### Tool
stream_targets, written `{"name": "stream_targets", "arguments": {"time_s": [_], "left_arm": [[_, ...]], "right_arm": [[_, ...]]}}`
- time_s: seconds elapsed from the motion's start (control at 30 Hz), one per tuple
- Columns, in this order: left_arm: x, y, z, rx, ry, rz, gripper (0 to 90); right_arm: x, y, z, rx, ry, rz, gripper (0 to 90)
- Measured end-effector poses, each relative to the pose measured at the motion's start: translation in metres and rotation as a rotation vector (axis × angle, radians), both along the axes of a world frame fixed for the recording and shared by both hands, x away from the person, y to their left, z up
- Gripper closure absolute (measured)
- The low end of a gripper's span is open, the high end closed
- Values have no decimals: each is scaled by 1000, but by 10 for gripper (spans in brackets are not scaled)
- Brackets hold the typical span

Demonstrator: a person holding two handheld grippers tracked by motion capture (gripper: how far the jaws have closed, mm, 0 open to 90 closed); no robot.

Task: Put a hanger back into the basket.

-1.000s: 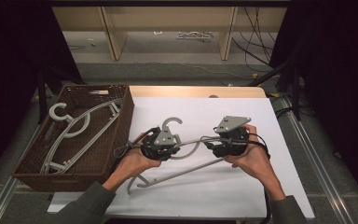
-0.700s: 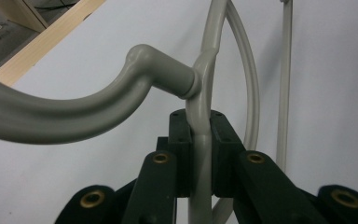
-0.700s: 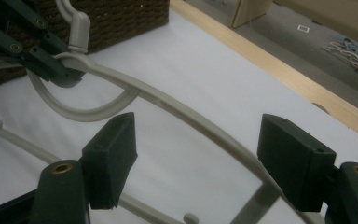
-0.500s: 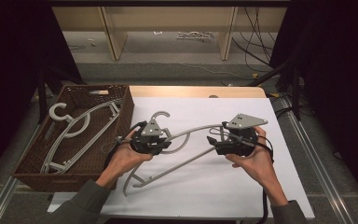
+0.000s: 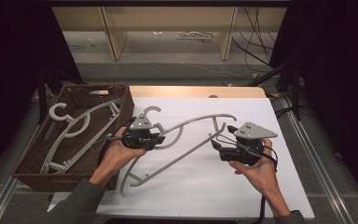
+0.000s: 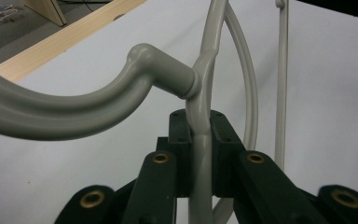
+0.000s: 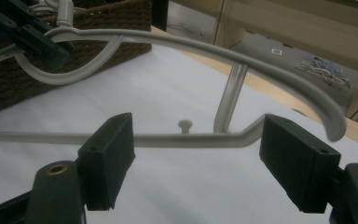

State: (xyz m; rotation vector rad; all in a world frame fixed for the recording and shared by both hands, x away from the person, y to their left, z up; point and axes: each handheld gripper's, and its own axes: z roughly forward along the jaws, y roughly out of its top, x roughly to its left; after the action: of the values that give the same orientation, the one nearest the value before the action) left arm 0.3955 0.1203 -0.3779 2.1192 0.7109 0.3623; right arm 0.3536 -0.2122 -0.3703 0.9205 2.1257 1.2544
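A grey plastic hanger [image 5: 191, 123] hangs tilted over the white sheet [image 5: 242, 186], hook [image 5: 151, 111] toward the basket. My left gripper [image 5: 157, 138] is shut on the hanger's neck just below the hook. In the left gripper view the jaws clamp the grey stem [image 6: 200, 154], and the hook [image 6: 51, 112] curves off to the left. My right gripper [image 5: 216, 145] stands open just off the hanger's right end. In the right gripper view [image 7: 200, 163] the hanger's lower bar [image 7: 168, 139] and curved shoulder [image 7: 205, 44] lie beyond the pads, untouched.
A brown wicker basket [image 5: 28, 163] at the table's left holds other grey hangers [image 5: 74, 126]. The table's wooden back edge [image 5: 191, 91] runs behind the sheet. Farther back, shelf legs [image 5: 112, 32] stand on the floor, with cables [image 5: 256, 28] at the right.
My left gripper has carried the hanger left and away, toward the basket, and the hanger has swung. My right gripper has drifted slightly right, off the hanger's end.
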Motion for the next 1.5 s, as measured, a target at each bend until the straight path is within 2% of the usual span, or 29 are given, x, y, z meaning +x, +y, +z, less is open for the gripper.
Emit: {"name": "stream_targets", "arguments": {"time_s": [0.2, 0.33, 0.37, 0.4, 0.43, 0.47, 0.5, 0.57, 0.63, 0.73, 0.77, 0.9, 0.93, 1.07, 1.1, 1.13, 1.2, 1.27, 1.3, 1.4, 1.5], "left_arm": [[-1, 3, 1, -5, 1, 9, 815], [-3, 8, 5, -30, 7, 15, 815], [-4, 8, 6, -61, 17, 32, 815], [-4, 10, 8, -50, 19, 31, 815], [-5, 11, 8, -74, 23, 42, 815], [-5, 13, 10, -64, 23, 38, 815], [-6, 13, 10, -95, 32, 53, 815], [-7, 18, 14, -92, 29, 54, 815], [-9, 19, 15, -118, 33, 72, 815], [-12, 23, 18, -122, 38, 63, 814], [-14, 23, 19, -138, 40, 67, 815], [-17, 26, 24, -141, 32, 59, 814], [-19, 28, 26, -147, 31, 54, 814], [-23, 34, 37, -189, 27, 48, 814], [-24, 36, 40, -199, 28, 44, 814], [-25, 38, 44, -193, 26, 44, 814], [-26, 41, 52, -207, 21, 47, 814], [-27, 45, 60, -205, 11, 46, 814], [-27, 47, 63, -198, 9, 47, 814], [-26, 54, 75, -191, -12, 57, 814], [-22, 63, 85, -171, -28, 79, 814]], "right_arm": [[-4, -3, -9, 29, -12, -14, 272], [-7, -4, -16, 51, -16, -21, 272], [-7, -4, -17, 48, -9, -17, 272], [-8, -4, -19, 52, -12, -18, 272], [-9, -5, -20, 54, -3, -18, 272], [-9, -4, -22, 68, -13, -15, 272], [-11, -5, -23, 64, -10, -21, 271], [-13, -6, -26, 59, -7, -15, 272], [-14, -6, -28, 62, -5, -15, 269], [-17, -7, -33, 83, -14, -23, 266], [-16, -8, -34, 83, -21, -22, 265], [-19, -8, -38, 79, -2, -27, 265], [-19, -8, -39, 78, -8, -34, 265], [-21, -5, -42, 81, -5, -24, 265], [-23, -4, -42, 86, 15, -21, 265], [-22, -3, -43, 87, -4, -21, 264], [-23, -3, -43, 76, 1, -18, 264], [-24, -3, -44, 88, 9, -15, 264], [-24, -4, -44, 78, 11, -19, 264], [-24, -4, -46, 75, -3, -24, 263], [-25, -4, -45, 69, 19, -18, 262]]}}
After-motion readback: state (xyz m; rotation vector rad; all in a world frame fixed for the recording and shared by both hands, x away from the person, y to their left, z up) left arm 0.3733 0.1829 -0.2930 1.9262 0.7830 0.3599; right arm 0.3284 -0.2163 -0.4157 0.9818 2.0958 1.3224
